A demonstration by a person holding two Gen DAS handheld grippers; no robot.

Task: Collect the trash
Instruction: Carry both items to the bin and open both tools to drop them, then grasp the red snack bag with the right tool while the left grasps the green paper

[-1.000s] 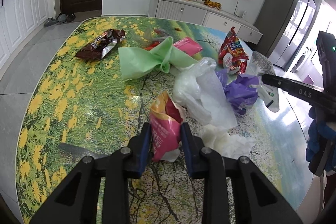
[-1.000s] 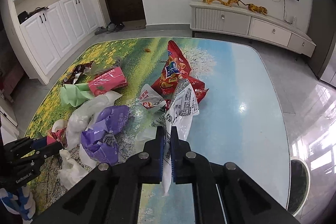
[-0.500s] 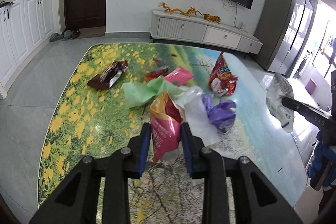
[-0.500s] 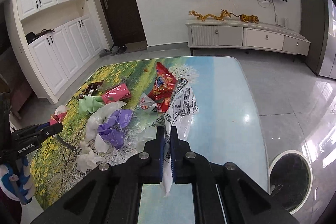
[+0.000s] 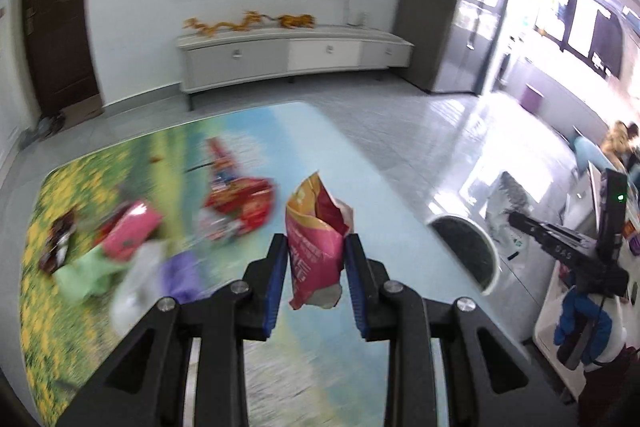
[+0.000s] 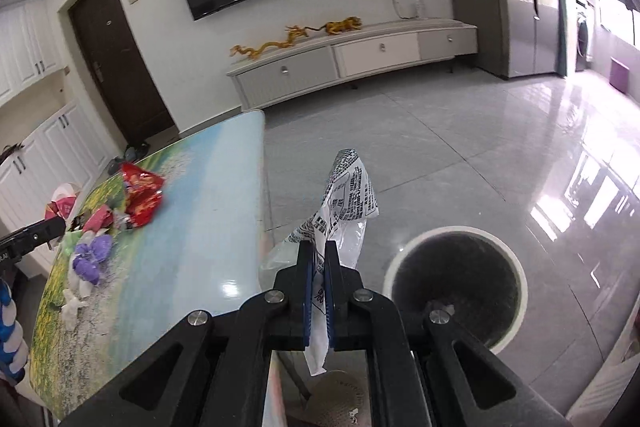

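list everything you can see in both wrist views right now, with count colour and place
snack bag: 1, pink and orange, clamped in the left gripper
printed plastic bag: 1, white with black text, clamped in the right gripper
trash bin: 1, white rim, dark inside, on the floor beside the table
table: 1, flower-field and sky print
red snack bags: a loose pile, red, on the table
pink packet: 1, on the table
purple bag: 1, on the table
green bag: 1, light green, on the table
left gripper: 1, black with blue pads
right gripper: 1, black with blue pads
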